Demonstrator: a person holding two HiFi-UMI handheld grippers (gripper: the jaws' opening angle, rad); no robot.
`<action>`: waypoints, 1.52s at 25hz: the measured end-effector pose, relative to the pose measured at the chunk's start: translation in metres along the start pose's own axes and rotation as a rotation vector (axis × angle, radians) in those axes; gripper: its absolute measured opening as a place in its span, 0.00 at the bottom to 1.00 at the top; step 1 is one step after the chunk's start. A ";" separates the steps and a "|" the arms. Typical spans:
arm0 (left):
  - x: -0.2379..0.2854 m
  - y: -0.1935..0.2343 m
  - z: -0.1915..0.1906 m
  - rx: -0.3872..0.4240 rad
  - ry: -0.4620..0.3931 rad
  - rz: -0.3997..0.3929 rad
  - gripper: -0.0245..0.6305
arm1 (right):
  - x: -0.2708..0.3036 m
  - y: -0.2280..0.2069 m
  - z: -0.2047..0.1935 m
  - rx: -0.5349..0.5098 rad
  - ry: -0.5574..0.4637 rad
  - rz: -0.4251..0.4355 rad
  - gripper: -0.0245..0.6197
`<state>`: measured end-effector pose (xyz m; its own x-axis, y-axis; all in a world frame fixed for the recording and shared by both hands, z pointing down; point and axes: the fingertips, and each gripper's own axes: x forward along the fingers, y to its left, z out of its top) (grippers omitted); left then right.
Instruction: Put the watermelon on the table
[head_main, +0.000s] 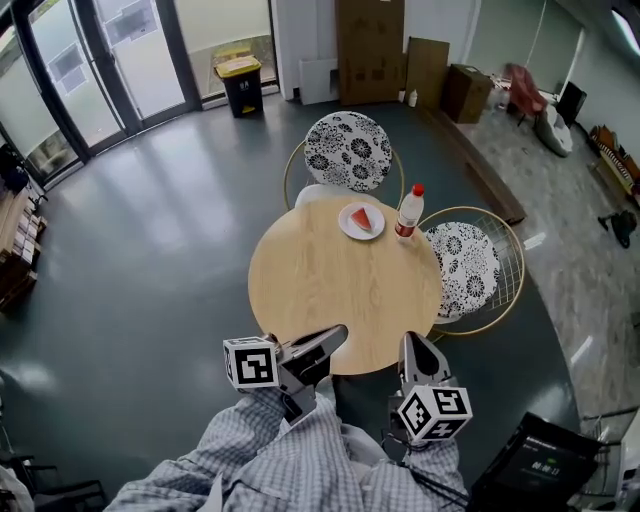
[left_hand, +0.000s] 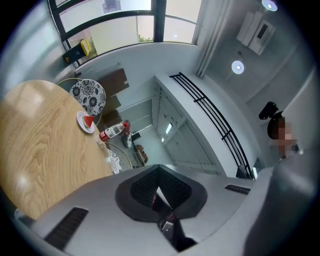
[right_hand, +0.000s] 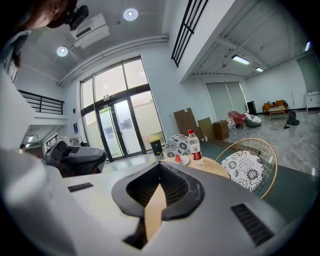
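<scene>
A red watermelon slice (head_main: 361, 219) lies on a small white plate (head_main: 345, 229) at the far side of the round wooden table (head_main: 320, 290), beside a red-capped bottle (head_main: 408, 212). My left gripper (head_main: 335, 335) hovers over the table's near edge, shut and empty. Just to its right, my right gripper (head_main: 412, 345) is also shut with nothing in it. In the left gripper view the slice (left_hand: 89, 121) and bottle (left_hand: 112, 131) sit far beyond the closed left gripper (left_hand: 159, 172). The right gripper view shows the slice (right_hand: 177, 159) and bottle (right_hand: 194, 147) past the closed right gripper (right_hand: 160, 167).
Two patterned wire chairs stand at the table, one behind (head_main: 347, 150) and one to the right (head_main: 470, 270). A black bin with a yellow lid (head_main: 241, 85) stands by the glass doors. A dark case (head_main: 540, 470) lies on the floor at lower right.
</scene>
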<state>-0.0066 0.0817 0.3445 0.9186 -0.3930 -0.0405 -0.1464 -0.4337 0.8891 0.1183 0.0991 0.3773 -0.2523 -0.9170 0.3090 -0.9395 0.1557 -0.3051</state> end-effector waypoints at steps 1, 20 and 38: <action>-0.001 -0.003 -0.002 0.005 0.001 -0.005 0.05 | -0.003 0.002 0.001 -0.003 -0.007 0.001 0.05; 0.017 -0.019 -0.020 0.037 0.057 -0.087 0.05 | -0.022 0.006 0.010 -0.099 -0.058 0.016 0.05; 0.007 -0.024 -0.019 0.023 0.052 -0.104 0.05 | -0.023 0.017 0.006 -0.097 -0.045 0.033 0.05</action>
<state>0.0108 0.1051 0.3314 0.9471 -0.3024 -0.1073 -0.0572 -0.4882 0.8708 0.1096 0.1205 0.3598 -0.2752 -0.9260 0.2585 -0.9493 0.2191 -0.2256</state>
